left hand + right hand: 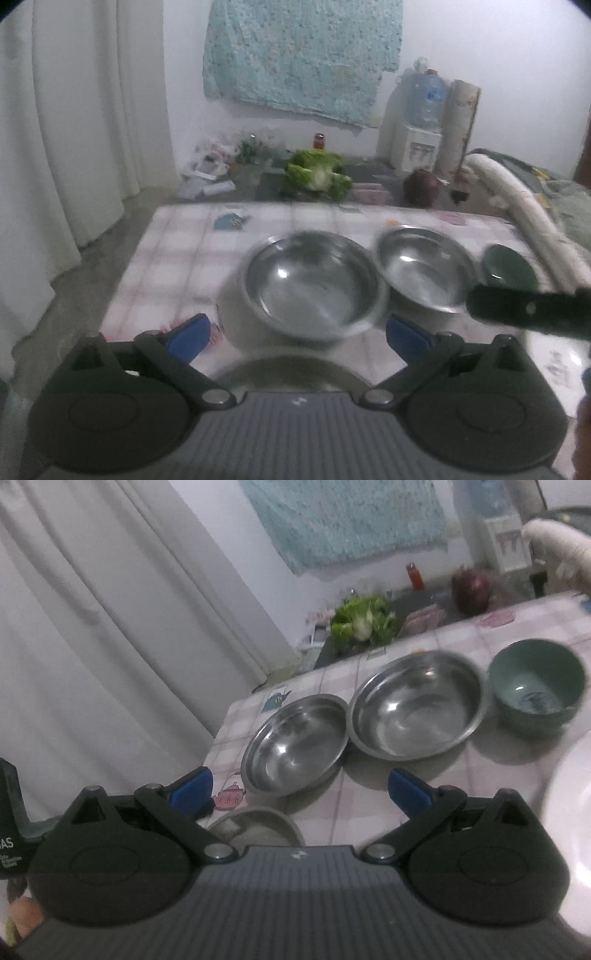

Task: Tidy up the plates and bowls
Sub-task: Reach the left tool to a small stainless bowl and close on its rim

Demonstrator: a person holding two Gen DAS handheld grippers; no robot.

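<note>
**Both grippers hovering open over the bowls**

We are looking down along the left gripper [297,330] at a worktop [173,258] covered with a pink checked cloth. Its jaws are standing wide apart and are gripping nothing; the blue fingertips [190,336] are sitting either side of a steel bowl [312,282], which is resting on the cloth just ahead of them. A second steel bowl [424,267] is lying just beside the first, to its right, and a small green bowl [511,266] is sitting further right again. A black bar, which we are taking for part of the other gripper, is crossing the right edge of this view in front of the green bowl.

From the right wrist we are seeing the right gripper [300,795] also spread wide and holding nothing. Here the steel bowl [295,744] and the second steel bowl [415,705] are showing their rims touching or nearly so; we cannot tell which. The green bowl [537,685] is standing apart from them on the right. A white plate [570,834] is lying at the right edge, close to the right fingertip [408,794], and a shallow grey dish [255,827] is peeking out just below the jaws.

Beyond the worktop, a head of lettuce [317,173] and a water dispenser [417,147] are standing on the floor by the wall, and white curtains [74,129] are hanging on the left
</note>
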